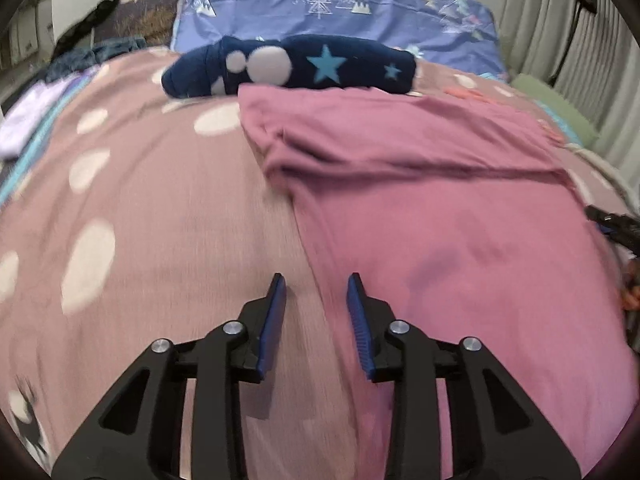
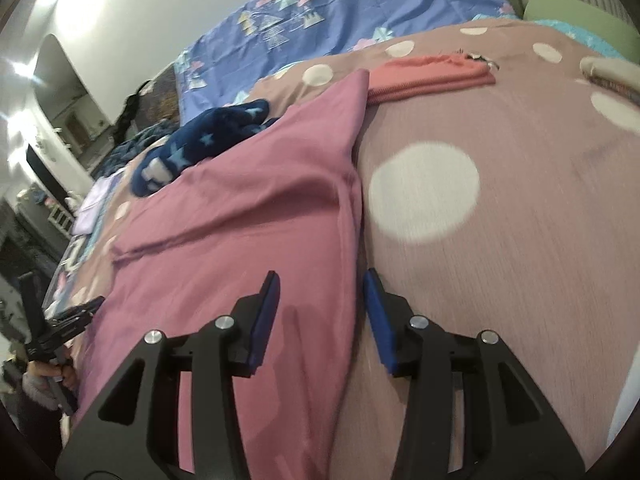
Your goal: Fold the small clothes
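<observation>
A pink garment lies spread flat on the bed, with a fold across its far part; it also shows in the right wrist view. My left gripper is open and empty, its jaws straddling the garment's left edge just above the cloth. My right gripper is open and empty, its jaws straddling the garment's right edge. The right gripper's tip shows at the right border of the left wrist view. The left gripper shows at the left of the right wrist view.
The bed has a dusty-pink cover with white dots. A navy star-patterned garment lies beyond the pink one. A folded coral garment lies at the far right. A blue patterned pillow is at the head. Pale folded clothes lie left.
</observation>
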Demonstrator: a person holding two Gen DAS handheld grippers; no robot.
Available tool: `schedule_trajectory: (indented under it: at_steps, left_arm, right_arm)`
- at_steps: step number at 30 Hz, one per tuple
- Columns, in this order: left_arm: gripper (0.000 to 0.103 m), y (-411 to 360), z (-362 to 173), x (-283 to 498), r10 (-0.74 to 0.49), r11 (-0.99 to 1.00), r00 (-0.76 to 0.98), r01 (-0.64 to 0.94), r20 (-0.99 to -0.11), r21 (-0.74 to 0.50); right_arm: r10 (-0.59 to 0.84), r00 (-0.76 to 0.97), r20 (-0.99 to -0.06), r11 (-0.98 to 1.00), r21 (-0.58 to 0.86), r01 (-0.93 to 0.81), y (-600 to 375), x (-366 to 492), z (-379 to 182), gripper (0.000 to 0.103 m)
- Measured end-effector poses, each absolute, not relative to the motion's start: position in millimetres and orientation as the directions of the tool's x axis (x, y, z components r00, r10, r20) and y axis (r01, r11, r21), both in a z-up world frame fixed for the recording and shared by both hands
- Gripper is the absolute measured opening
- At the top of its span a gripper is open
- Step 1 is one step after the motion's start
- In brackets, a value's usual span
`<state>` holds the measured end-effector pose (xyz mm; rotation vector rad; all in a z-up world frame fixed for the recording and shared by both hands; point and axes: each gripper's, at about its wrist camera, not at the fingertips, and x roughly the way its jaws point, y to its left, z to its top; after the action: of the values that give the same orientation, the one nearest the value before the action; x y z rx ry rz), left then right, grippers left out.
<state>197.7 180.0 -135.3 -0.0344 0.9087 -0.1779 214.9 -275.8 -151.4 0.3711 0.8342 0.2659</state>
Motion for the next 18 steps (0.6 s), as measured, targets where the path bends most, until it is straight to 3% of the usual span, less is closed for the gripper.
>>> schedule_trajectory:
  at_steps: [5,10,13,18]
  left_arm:
    - [0.043,188.4,-138.6,140.0,-0.283,0.959,0.574,0.162,-0.768,-0.233]
    - [0.056,169.9,-136.5,73.1,-0.364,0.924,0.524,0.306,-0.770,-0.229]
    - [0.056,165.1,-136.7,41.5,-0.370,0.914,0.516,0.350,-0.773,-0.204]
    - [0.056,175.7,-135.2,19.2,-0.411,0.905,0.506,0.326,-0.758,-0.273]
  right_arm:
    - [0.435,0.616,-0.657,0.874,0.472,-0.114,-287.9,171.9,-151.7,0.044]
    - [0.497,0.552,-0.670,0.851,0.501,-0.158,-292.3,107.5,-152.4,0.044]
    - [0.556,0.505,-0.660,0.817,0.545,-0.188,-298.1,66.5,-153.4,0.044]
    - [0.620,0.435,-0.653,0.778,0.583,-0.234,-297.8,13.3,-153.4,0.044]
